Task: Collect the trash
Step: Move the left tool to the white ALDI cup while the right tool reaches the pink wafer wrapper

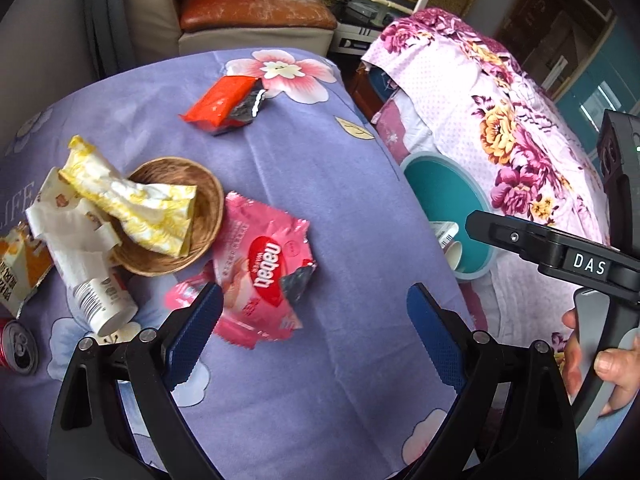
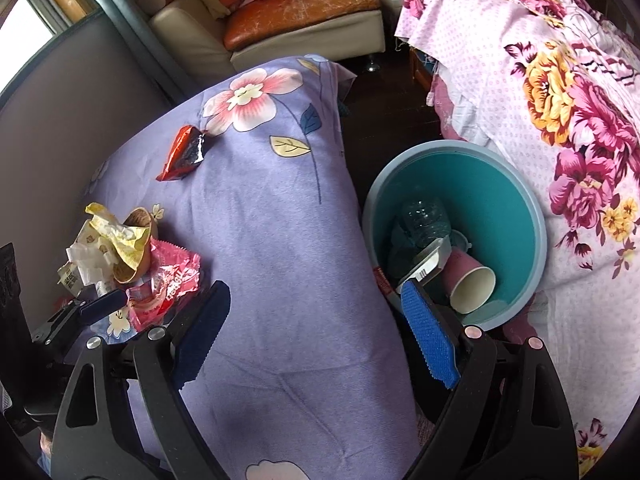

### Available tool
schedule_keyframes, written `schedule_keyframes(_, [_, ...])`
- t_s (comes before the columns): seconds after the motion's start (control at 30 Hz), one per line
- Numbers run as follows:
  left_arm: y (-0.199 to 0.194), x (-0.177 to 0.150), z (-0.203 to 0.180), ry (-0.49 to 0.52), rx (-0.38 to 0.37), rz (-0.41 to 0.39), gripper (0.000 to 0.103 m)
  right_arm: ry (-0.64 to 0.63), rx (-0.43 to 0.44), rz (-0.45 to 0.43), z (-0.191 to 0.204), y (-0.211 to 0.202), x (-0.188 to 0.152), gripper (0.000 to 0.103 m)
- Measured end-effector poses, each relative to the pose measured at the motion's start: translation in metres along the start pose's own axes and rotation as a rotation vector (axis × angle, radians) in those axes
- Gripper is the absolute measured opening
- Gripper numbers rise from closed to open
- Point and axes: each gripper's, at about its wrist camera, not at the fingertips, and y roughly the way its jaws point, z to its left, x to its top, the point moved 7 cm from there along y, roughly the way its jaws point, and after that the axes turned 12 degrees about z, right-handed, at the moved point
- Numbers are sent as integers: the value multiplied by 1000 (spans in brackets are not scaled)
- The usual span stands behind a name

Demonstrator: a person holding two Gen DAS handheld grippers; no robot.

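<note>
Nearest to us, our left gripper [image 1: 316, 320] hangs over the lilac flowered cloth [image 1: 320, 184] with its blue pads spread wide and nothing between them. At the far left of its view we see the top of a red drink can [image 1: 18, 350] at the cloth's edge, then a torn orange carton [image 1: 20, 264], crumpled white paper [image 1: 72, 236] and a small white tube lying on its side [image 1: 106, 304]. Next comes a shallow woven basket [image 1: 208, 208] with a yellow-and-white wrapper [image 1: 136, 204] draped across it. Just right of the basket lies a pink biscuit wrapper [image 1: 264, 268], its lower edge touching the left pad. Farther back on the cloth sits a red wrapper with a silver torn end [image 1: 224, 104], well apart from the rest. Moving right, off the cloth's edge, stands the teal bin [image 2: 516, 216], between the table and a bed under a pink floral sheet [image 2: 560, 92]. In the right wrist view the bin holds a clear plastic bottle [image 2: 424, 216], a flattened silvery carton [image 2: 430, 260] and a pink paper cup lying on its side [image 2: 472, 280]. Our right gripper [image 2: 316, 320] is also spread wide and empty, one pad over the cloth and the other over the bin's near rim. At the far right of the left wrist view, our right hand [image 1: 612, 368] grips its handle.
</note>
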Motion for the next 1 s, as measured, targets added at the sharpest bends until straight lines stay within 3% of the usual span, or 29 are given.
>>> schedule_keyframes(0.33, [-22,-31,81,-112,64,-56,94,-90,-5,67,58,28,-10,83])
schedule_keyframes(0.6, [-18,-39,141,-244,41,-51,94,-124,18,144,97,65,-13,83])
schedule_keyframes(0.8, [-10,-38,155,-280,21,-46,94,-103,37,199,117,91,-16,83])
schedule_keyframes(1.0, [-2,-35,162,-296,2,-39,94,-126,13,187,137,104,-13,83])
